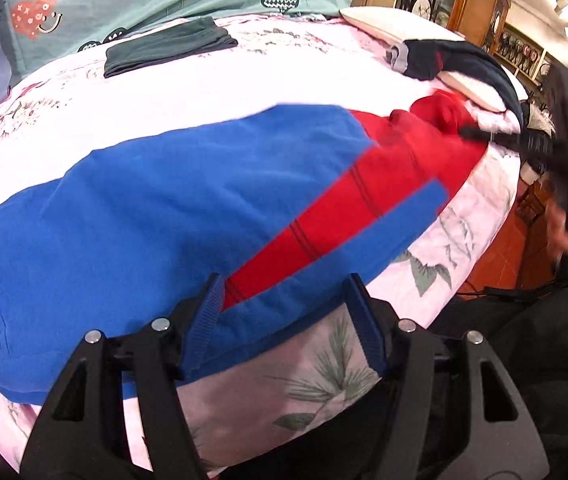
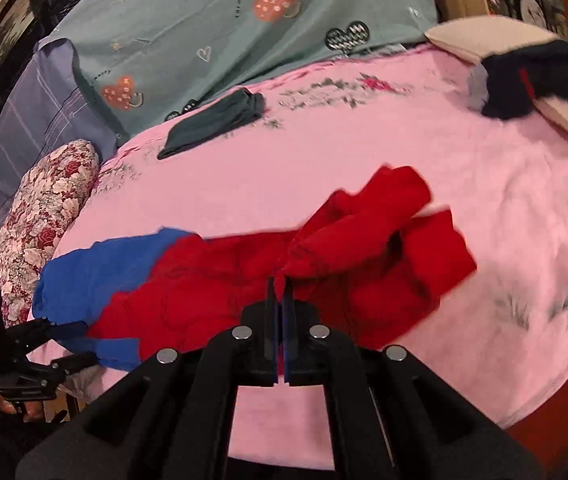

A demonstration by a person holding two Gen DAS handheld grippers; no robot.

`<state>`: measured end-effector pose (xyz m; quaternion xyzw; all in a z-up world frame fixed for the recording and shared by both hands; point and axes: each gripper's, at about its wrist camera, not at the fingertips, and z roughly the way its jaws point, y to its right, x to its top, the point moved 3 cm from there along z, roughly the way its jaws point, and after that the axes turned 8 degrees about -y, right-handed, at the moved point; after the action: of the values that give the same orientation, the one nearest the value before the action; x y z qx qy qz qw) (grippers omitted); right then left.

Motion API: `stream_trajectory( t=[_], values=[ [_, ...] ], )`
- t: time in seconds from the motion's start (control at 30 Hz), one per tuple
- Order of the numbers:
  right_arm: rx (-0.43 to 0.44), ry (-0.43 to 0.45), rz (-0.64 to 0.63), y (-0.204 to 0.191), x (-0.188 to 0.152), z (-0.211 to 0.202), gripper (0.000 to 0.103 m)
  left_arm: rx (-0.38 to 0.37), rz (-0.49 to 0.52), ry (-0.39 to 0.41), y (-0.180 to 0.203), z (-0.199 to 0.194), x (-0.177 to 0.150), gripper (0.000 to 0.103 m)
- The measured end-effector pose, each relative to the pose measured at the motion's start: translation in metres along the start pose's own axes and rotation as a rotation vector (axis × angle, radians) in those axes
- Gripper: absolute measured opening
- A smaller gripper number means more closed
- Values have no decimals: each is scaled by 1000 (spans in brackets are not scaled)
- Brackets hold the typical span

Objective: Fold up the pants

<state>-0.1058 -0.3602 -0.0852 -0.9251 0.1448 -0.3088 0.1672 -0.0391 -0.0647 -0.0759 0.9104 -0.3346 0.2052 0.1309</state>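
The blue and red pants [image 1: 156, 216] lie stretched across the pink floral bed sheet [image 1: 268, 76]. In the left wrist view my left gripper [image 1: 284, 312] is open, its jaws straddling the blue near edge of the pants. My right gripper [image 2: 282, 292] is shut on the bunched red end of the pants [image 2: 364, 248]. The right gripper shows blurred in the left wrist view [image 1: 516, 140] at the red end. The left gripper shows in the right wrist view [image 2: 72, 344] at the blue end [image 2: 96, 276].
A folded dark green garment [image 1: 168, 46] lies at the back of the bed. A dark navy garment [image 1: 440, 60] drapes over a cream pillow [image 1: 384, 20] at the back right. A floral pillow [image 2: 40, 216] lies at the left. A green heart-print blanket [image 2: 244, 20] is behind.
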Motion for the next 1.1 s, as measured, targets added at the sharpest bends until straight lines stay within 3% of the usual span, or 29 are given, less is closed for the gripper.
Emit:
stream_trajectory(
  t=[0.1,0.23,0.33,0.4,0.47,0.57,0.6,0.63,0.7,0.83,0.9,0.93,1.03,1.1],
  values=[
    [4,-5,19,3,-6,-1,9,11,-15,-6,-3,-2,-5,63],
    [-138,188,-37,4,22,-52,46,21,-44,3,-10,-11,-12,63],
    [-245,263,-95,11,53,-76,54,12,-60,21,-15,-20,-13,62],
    [-296,240,-138,18,72,-71,67,16,-58,45,-16,-30,-10,62],
    [-315,171,-178,25,90,-49,69,30,-51,71,-17,-37,-6,64],
    [-316,-6,-204,35,101,-2,65,43,-61,82,-21,-39,1,64],
    [-313,-76,-204,38,101,14,51,44,-68,76,-23,-36,3,64],
    [-309,-147,-197,42,98,29,8,47,-75,68,-24,-33,4,64],
    [-305,-111,-213,39,99,23,9,53,-98,43,-30,-21,5,64],
    [-291,97,-201,30,104,-36,6,58,-133,8,-38,-5,4,64],
    [-295,137,-173,37,101,-48,5,62,-134,-2,-40,0,4,64],
    [-312,113,-164,43,96,-41,5,62,-134,-4,-40,1,4,65],
    [-352,-67,-142,65,80,9,6,69,-128,-6,-41,5,5,66],
    [-362,-53,-140,68,77,12,10,75,-122,-9,-39,4,4,66]
  ],
)
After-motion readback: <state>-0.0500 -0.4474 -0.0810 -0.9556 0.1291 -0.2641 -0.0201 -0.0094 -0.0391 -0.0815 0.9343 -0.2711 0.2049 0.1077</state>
